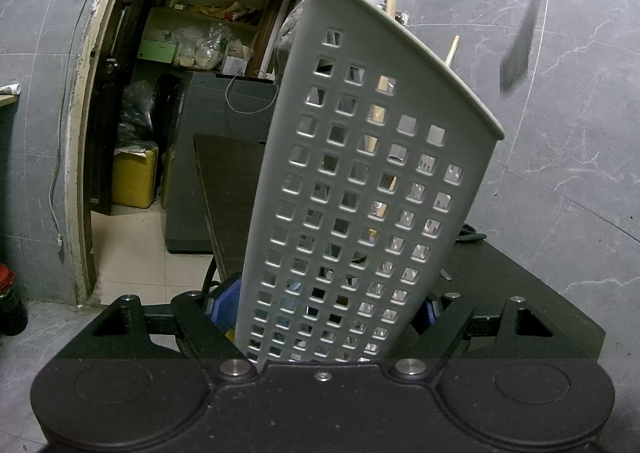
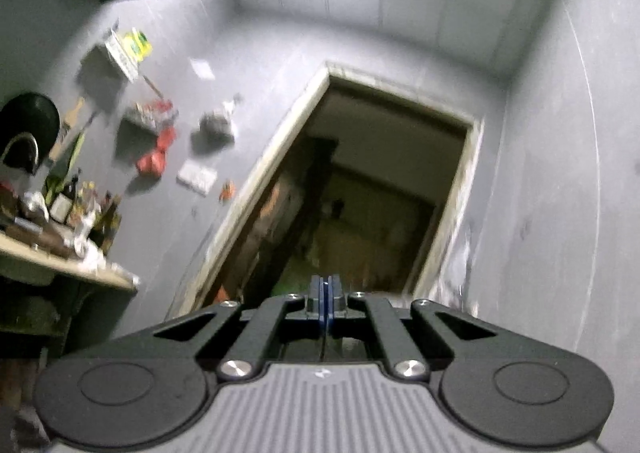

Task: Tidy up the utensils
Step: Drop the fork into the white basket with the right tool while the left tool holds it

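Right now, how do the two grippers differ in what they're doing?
The left gripper is clamped around a tall perforated grey utensil holder; the right gripper is shut with nothing visible between its pads. The left gripper faces the table; the right gripper points up toward the doorway. Both have blue pads.

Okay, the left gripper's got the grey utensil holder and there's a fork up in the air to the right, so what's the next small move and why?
Probably bring the fork over the open top of the grey utensil holder and lower it in. The left gripper clamps the holder upright, wooden handles already poke from its rim, and the fork hangs blurred above and right of it. What carries the fork is not visible.
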### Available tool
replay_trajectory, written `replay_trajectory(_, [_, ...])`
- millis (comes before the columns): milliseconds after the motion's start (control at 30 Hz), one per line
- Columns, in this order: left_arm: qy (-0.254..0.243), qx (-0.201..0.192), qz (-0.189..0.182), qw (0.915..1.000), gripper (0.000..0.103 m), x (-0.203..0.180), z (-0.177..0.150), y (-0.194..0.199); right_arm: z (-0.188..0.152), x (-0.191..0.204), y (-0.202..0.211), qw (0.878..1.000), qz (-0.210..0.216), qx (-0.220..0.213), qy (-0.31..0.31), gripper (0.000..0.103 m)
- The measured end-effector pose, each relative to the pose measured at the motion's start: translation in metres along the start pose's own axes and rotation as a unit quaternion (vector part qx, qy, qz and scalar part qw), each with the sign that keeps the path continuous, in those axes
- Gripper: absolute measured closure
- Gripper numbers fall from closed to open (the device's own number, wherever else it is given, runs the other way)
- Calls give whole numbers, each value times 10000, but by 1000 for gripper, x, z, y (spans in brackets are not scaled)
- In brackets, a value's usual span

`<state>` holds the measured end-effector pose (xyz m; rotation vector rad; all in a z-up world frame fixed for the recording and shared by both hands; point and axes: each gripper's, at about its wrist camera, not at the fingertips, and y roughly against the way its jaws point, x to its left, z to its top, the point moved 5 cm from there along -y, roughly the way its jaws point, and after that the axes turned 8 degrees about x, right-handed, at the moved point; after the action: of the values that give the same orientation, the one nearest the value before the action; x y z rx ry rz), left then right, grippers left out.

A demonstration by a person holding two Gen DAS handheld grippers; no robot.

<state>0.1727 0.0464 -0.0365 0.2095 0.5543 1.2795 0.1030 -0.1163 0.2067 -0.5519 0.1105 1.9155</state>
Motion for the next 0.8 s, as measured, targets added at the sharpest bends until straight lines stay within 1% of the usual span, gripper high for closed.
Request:
replay_trajectory(133, [1, -7, -9, 10000, 20, 0, 0, 0, 25, 6, -13, 9994, 238, -257, -18, 101])
replay_trajectory(233, [0, -8, -11, 10000, 20, 0, 0, 0, 26, 19, -22, 9986, 451, -267, -1, 101])
replay_trajectory(467, [10, -13, -16, 10000, 20, 0, 1, -1, 2, 56, -37, 9951, 986, 50, -26, 101])
replay_trajectory(600, [12, -13, -19, 10000, 20, 0, 0, -1, -12, 74, -41, 9937, 1105, 189, 64, 101])
replay_trajectory(800, [11, -13, -18, 10000, 20, 0, 0, -1, -31, 83, -42, 9912, 1237, 459, -55, 101])
